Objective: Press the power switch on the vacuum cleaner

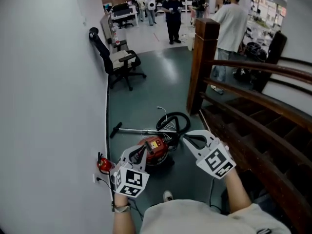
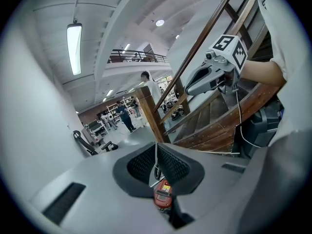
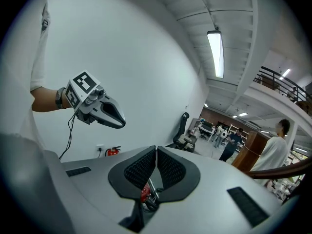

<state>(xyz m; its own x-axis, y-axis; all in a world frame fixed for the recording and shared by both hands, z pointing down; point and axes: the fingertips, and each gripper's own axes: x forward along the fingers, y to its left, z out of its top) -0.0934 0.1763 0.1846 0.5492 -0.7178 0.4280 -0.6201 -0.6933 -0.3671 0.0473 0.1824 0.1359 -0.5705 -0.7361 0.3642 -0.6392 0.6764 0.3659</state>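
Grey floor (image 1: 146,101) — vacuum cleaner (image 1: 156,149) beside staircase (image 1: 243,123)

The vacuum cleaner (image 1: 155,149) body looks to me like glossy red plastic, and its wand (image 1: 139,130) like smooth bright metal. The floor (image 1: 146,96) is smooth with a dull sheen. The stair railing (image 1: 253,69) is varnished wood. My left gripper (image 2: 156,147) has a matt grey plastic shell and rough, ribbed black pads (image 2: 142,165).
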